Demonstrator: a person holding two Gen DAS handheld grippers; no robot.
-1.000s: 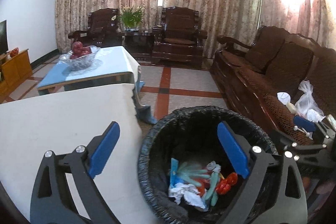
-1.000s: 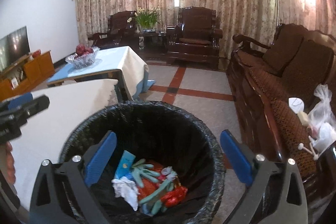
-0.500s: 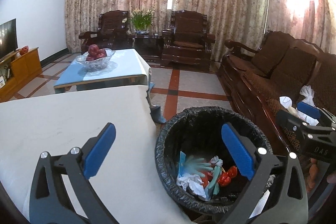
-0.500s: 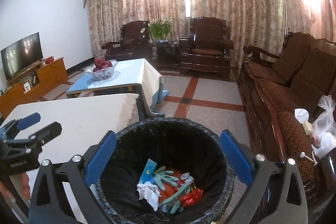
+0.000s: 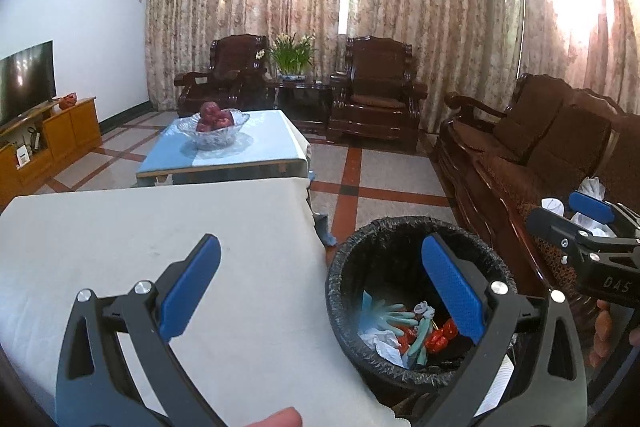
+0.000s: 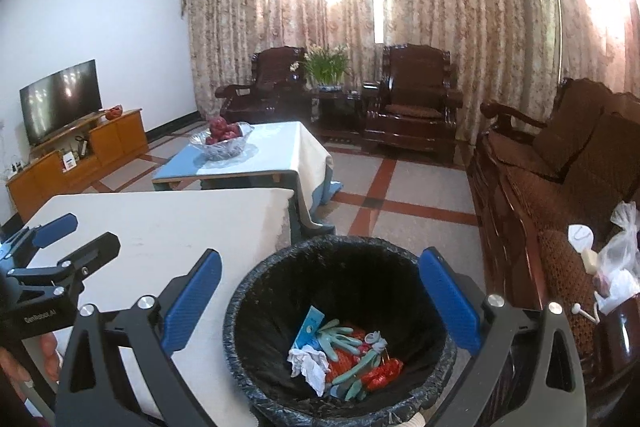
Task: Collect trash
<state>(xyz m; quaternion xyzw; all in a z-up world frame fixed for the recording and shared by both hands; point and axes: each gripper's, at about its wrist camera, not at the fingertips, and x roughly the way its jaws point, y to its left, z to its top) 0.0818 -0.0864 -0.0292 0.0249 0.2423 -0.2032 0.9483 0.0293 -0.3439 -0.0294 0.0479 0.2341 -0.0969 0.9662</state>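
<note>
The bin [image 6: 340, 331] beside the white table [image 5: 140, 247] holds the collected trash [image 6: 340, 351]: gloves, crumpled paper, red wrappers. The table top shows no litter. The left gripper [image 5: 320, 291] and right gripper [image 6: 320, 299] both have fingers spread, holding nothing. Collection appears complete or nearly so.

White lettering reading "DAS" is showing on the black body of the right hand-held gripper [image 5: 592, 211], which is sitting to the right of the bin [image 5: 416, 227] in the left wrist view. In the right wrist view, "GenRobot.AI" is showing in small white letters on the black body of the left hand-held gripper [image 6: 76, 239], left of the bin. Nothing else is legible.
</note>
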